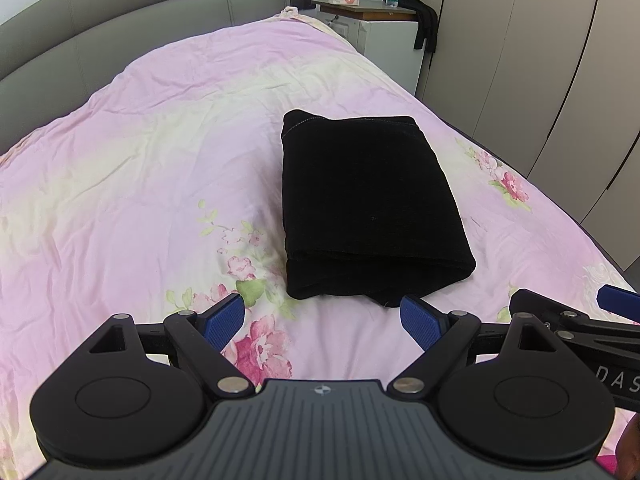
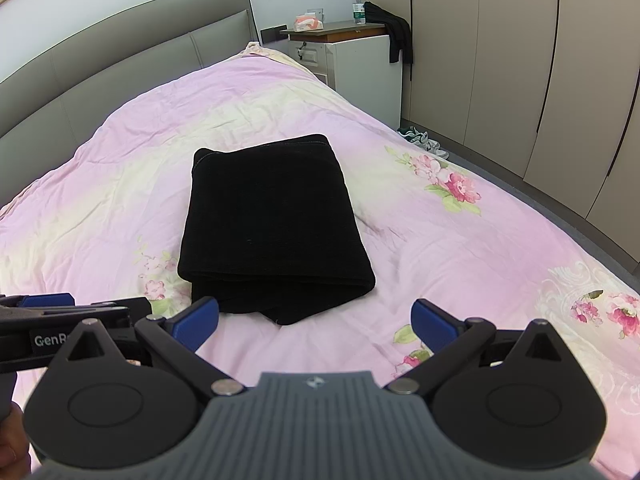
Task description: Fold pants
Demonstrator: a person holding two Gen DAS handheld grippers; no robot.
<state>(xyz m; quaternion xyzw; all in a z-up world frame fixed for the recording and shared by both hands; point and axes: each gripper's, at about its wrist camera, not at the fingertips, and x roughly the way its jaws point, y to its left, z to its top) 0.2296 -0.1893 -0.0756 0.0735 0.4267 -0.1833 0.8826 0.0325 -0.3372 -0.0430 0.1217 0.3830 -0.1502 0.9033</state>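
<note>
Left wrist view showed the pants [image 1: 370, 208] folded into a thick black rectangle just right of centre in the frame, lying flat on the pink floral quilt [image 1: 152, 168]. The left gripper [image 1: 322, 322] filled the bottom of the frame, its jaws wide apart and holding nothing, the blue pads [image 1: 224, 320] short of the near edge of the pants. At the lower right edge of that frame part of the right gripper [image 1: 576, 320] showed beside it. Right wrist view showed the same bundle centre-left, with stacked folded layers visible along its near edge. The right gripper [image 2: 314, 324] sat at the bottom of the frame, jaws likewise spread and empty, its pads [image 2: 198, 320] close to the near edge of the pants without touching it. The left gripper [image 2: 68, 316] showed at the lower left. A grey headboard [image 2: 120, 52] curved across the upper left, a nightstand [image 2: 360, 60] with a bottle [image 2: 358, 8] stood at the top, and a wardrobe [image 2: 520, 60] filled the upper right.
</note>
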